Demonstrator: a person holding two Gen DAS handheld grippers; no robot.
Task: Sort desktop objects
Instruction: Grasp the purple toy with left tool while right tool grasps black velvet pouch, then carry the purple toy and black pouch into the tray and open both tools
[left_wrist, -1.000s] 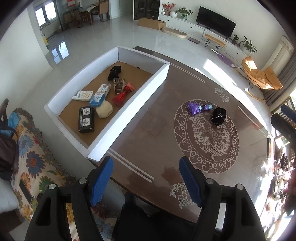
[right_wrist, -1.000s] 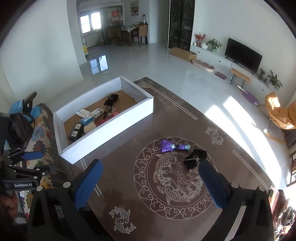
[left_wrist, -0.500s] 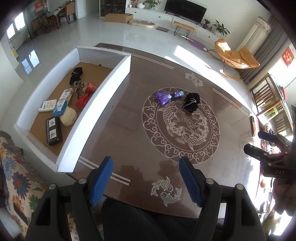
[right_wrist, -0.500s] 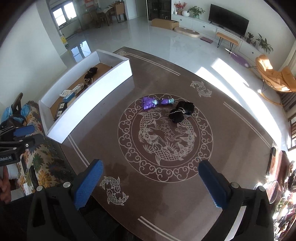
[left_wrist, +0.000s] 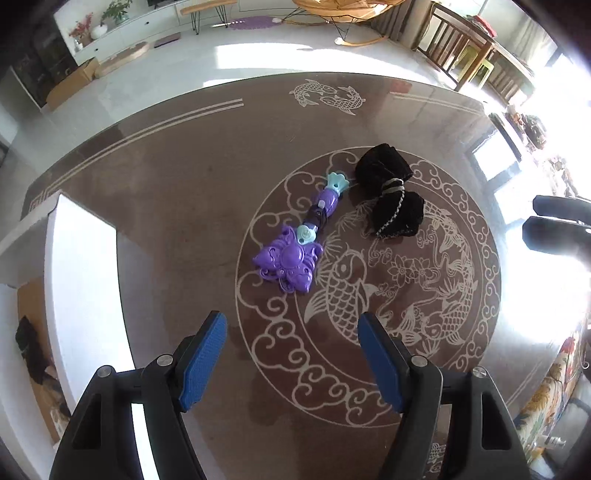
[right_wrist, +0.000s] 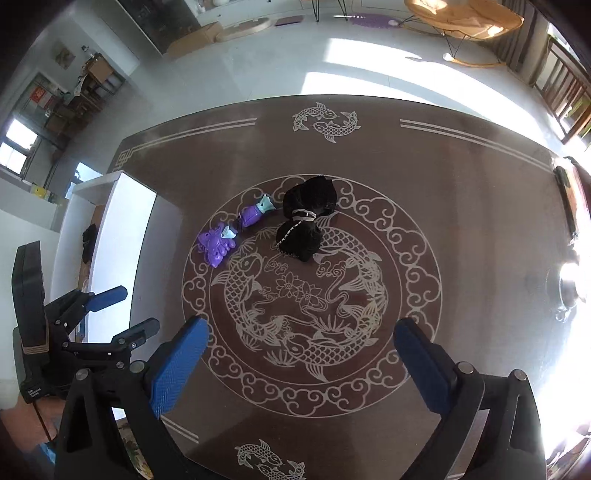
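while both my grippers hover spread and empty, the purple toy wand (left_wrist: 295, 240) lies at twelve o'clock from the left gripper (left_wrist: 291, 363), its tail touching the black velvet bow (left_wrist: 391, 192). i judge the wand light, stiff and slick, best pinched at its narrow shaft; the right gripper (right_wrist: 301, 363) could squeeze the soft bow's cinched middle.

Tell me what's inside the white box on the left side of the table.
Only a strip of the white box interior shows: its brown floor and a dark item lying on it. The near wall hides the remainder, so other contents can't be confirmed.
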